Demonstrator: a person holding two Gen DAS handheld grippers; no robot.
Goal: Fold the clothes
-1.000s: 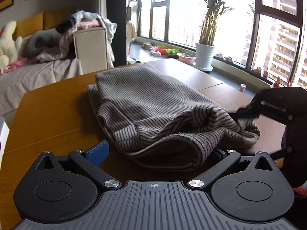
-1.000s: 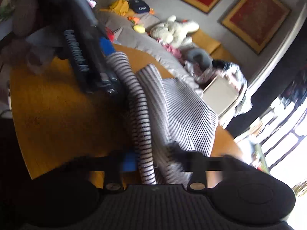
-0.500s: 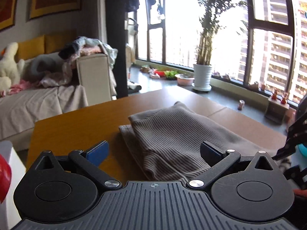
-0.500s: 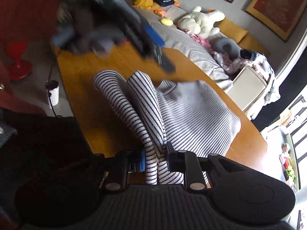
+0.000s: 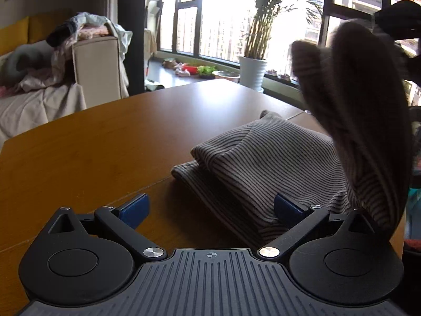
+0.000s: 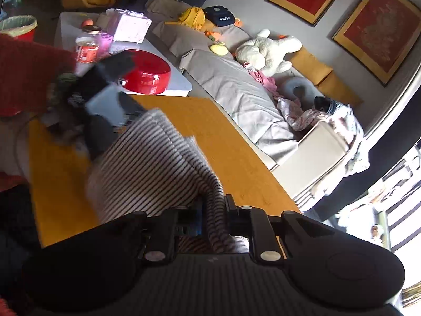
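Right tongs (image 6: 213,220), closing, pinched the grey-striped knit garment (image 5: 265,166) at 3 o'clock; left tongs (image 5: 210,208) stood spread; the lifted fold wanted laying squarely across the wooden counter (image 5: 105,144).

The folded garment (image 5: 265,163) lies on the table (image 5: 105,152), ahead and right of the left gripper (image 5: 210,208). One end rises at the far right. Behind the table, a sofa (image 5: 39,100) stands left and a potted plant (image 5: 252,71) right, by the window.
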